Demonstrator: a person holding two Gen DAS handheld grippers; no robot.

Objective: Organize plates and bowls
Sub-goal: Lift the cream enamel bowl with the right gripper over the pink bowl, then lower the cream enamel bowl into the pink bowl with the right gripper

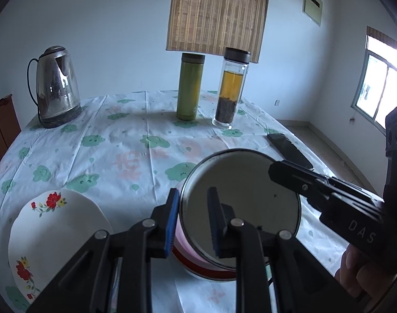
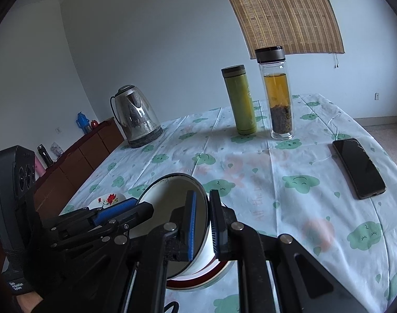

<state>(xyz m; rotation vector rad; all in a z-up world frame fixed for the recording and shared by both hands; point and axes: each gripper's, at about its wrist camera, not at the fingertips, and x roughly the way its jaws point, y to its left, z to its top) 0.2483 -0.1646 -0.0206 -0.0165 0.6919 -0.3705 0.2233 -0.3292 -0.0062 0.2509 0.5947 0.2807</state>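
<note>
Both grippers clamp opposite rim walls of the white enamel bowl with the dark rim (image 1: 240, 208), the left gripper (image 1: 193, 221) and the right gripper (image 2: 202, 227) each with one pad inside. It sits on a round table under a white cloth printed with green clouds (image 1: 115, 140), beside a white flowered plate (image 1: 57, 234). Behind stand a steel kettle (image 1: 57, 86), a green flask (image 1: 189, 86), a glass tea bottle (image 1: 231, 88) and a black phone (image 2: 357, 167); pale walls, a bamboo blind (image 1: 216, 13).
</note>
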